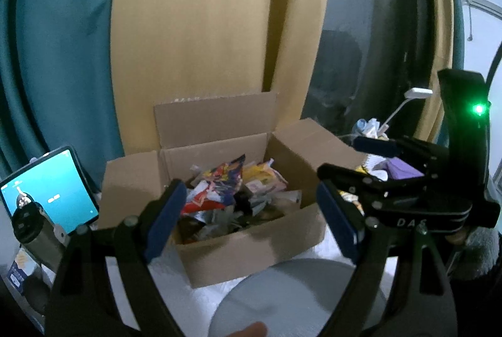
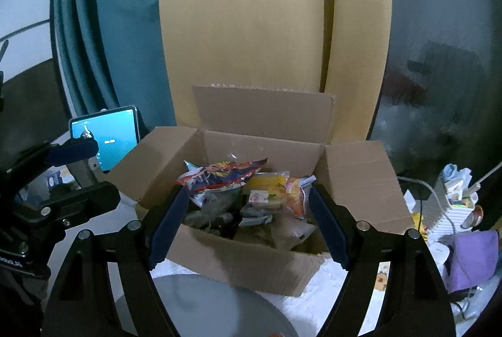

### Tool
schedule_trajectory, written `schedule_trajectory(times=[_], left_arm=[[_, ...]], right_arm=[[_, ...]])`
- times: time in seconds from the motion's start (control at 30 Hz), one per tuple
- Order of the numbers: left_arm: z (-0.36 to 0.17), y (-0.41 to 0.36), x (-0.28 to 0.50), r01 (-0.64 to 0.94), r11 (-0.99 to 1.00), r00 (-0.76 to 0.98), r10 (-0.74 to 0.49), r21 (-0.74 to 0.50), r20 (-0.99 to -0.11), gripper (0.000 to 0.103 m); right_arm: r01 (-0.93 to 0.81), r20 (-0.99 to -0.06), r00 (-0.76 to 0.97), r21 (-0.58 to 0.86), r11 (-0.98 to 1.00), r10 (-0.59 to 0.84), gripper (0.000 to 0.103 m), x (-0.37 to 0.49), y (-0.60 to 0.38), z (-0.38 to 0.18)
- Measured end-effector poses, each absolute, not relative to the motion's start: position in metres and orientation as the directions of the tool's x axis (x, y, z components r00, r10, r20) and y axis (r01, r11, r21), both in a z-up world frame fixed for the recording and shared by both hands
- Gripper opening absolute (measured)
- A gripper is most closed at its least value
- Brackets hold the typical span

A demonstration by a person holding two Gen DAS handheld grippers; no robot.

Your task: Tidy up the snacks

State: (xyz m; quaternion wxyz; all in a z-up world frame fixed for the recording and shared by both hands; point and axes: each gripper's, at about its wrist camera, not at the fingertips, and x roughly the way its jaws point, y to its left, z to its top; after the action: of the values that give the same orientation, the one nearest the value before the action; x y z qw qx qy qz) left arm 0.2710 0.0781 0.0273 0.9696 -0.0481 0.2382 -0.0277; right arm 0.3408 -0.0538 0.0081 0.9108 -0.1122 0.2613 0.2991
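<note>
- An open brown cardboard box [image 2: 251,255], flaps splayed, sits at centre frame in both wrist views on a white quilted surface [image 2: 317,302], heaped with crinkled snack packets.
- Left gripper [image 1: 251,221] and right gripper [image 2: 248,224] both hover short of the box, blue-padded jaws spread wide, nothing between them; each is released and empty.
- Topmost in the pile lies a dark blue-and-red foil snack bag [image 2: 226,175], upper centre of the box; beside it, toward the right, a yellow-and-orange plastic packet [image 2: 282,189].
- These bags look light, soft and slick; the contents are likely brittle, so a hard squeeze risks crushing them.
- Best hold appears to be a flat sealed edge or corner of the foil bag, where it stands clear of its neighbours.
- A pale grey round plate [image 2: 200,305] waits at lower frame, just in front of the box.
- A lit teal tablet screen [image 1: 50,195] stands at the left edge of the left wrist view, well apart from the box.
</note>
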Motion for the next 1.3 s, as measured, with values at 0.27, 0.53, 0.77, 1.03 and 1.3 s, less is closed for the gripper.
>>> schedule_trajectory(times=[0.27,0.53,0.77,1.03,1.3], left_arm=[[0.038,0.065,0.239,0.047,0.994,0.899,-0.086,-0.1,-0.429,0.086],[0.045,0.05,0.206,0.058,0.992,0.908,-0.098,-0.11,-0.407,0.093],[0.049,0.039,0.168,0.072,0.988,0.93,-0.116,-0.138,-0.348,0.093],[0.043,0.033,0.13,0.072,0.983,0.945,-0.121,-0.169,-0.303,0.094],[0.036,0.027,0.098,0.055,0.984,0.962,-0.097,-0.168,-0.254,0.094]], right_arm=[[-0.6,-0.514,0.703,-0.059,0.798,0.491,0.082,0.31,-0.068,0.019],[-0.6,-0.478,0.72,-0.066,0.797,0.503,0.082,0.271,-0.084,0.028],[-0.594,-0.443,0.741,-0.08,0.801,0.505,0.082,0.236,-0.101,0.036],[-0.583,-0.407,0.761,-0.085,0.808,0.506,0.082,0.196,-0.121,0.034],[-0.562,-0.369,0.785,-0.086,0.823,0.497,0.082,0.164,-0.139,0.03]])
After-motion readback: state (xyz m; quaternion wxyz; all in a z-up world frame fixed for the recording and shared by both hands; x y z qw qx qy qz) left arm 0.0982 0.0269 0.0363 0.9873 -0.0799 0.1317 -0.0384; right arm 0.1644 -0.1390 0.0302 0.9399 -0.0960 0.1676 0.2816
